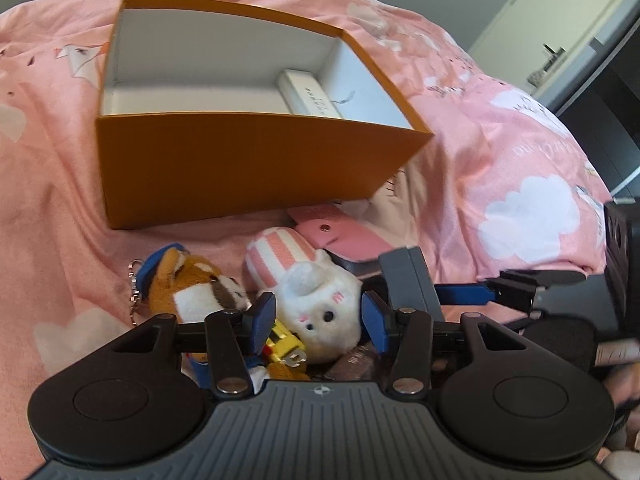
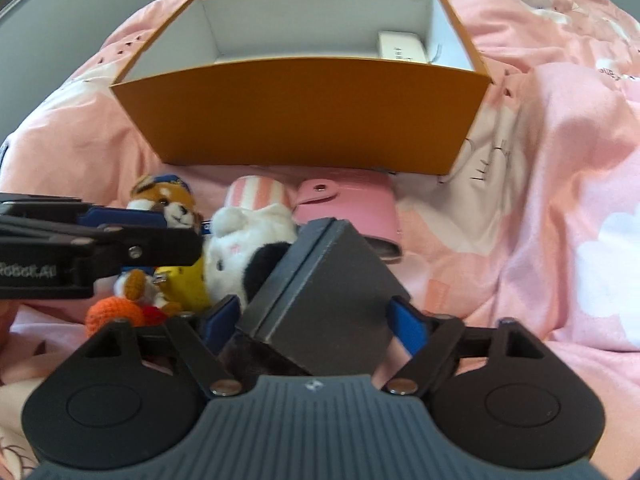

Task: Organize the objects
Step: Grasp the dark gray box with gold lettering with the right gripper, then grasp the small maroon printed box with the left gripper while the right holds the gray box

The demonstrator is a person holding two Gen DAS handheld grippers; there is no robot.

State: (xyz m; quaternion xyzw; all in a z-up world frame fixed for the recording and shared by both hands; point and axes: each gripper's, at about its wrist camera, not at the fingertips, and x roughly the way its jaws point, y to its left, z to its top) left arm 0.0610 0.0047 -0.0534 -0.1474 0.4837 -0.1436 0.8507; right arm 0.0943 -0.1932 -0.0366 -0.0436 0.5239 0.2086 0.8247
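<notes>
Right gripper [image 2: 316, 316] straddles the grey case [image 2: 320, 276], pads not clearly pressing; a skewed corner could slip. Left gripper [image 1: 316, 316] gapes over the bunny [image 1: 316, 304], both before the box [image 2: 304, 112].

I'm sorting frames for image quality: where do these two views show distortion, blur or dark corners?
Left wrist: the orange box bows from fisheye distortion, corners fall dark, and the right tongs at the edge are smeared. Right wrist: the box's near wall curves too; the grey case looks soft up close.

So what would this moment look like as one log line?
left gripper: around white plush | right gripper: around dark grey box | orange box: holds white carton
</notes>
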